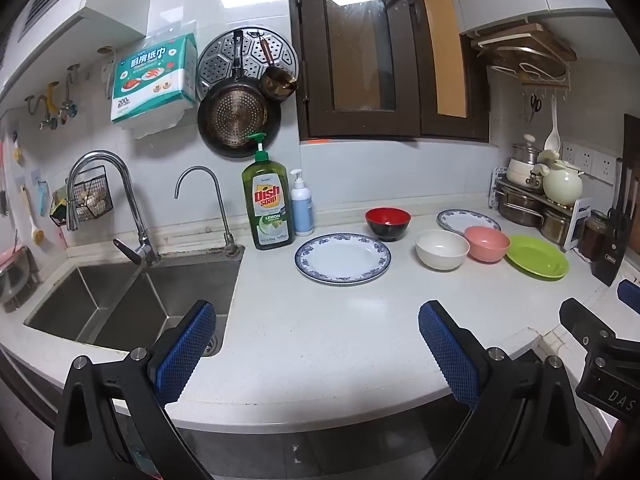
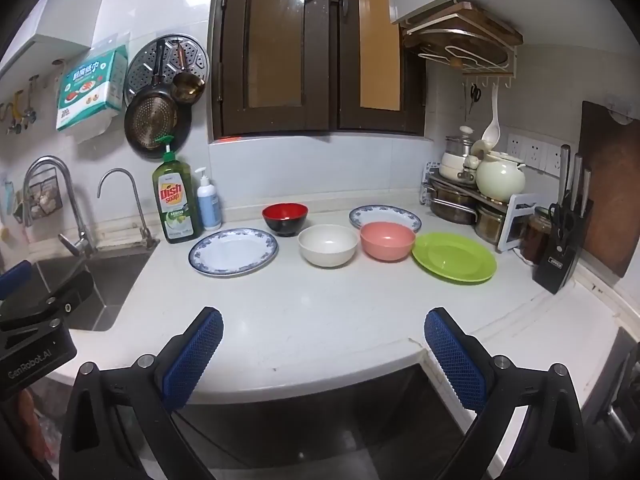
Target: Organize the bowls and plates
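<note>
On the white counter lie a large blue-rimmed plate, a red and black bowl, a white bowl, a pink bowl, a green plate and a second blue-rimmed plate behind the bowls. My left gripper hangs open over the counter's front edge, holding nothing. My right gripper is open too, well short of the dishes.
A steel sink with two taps sits at the left. Dish soap bottle and a pump bottle stand by it. A pot rack and knife block crowd the right corner. Pans hang on the wall.
</note>
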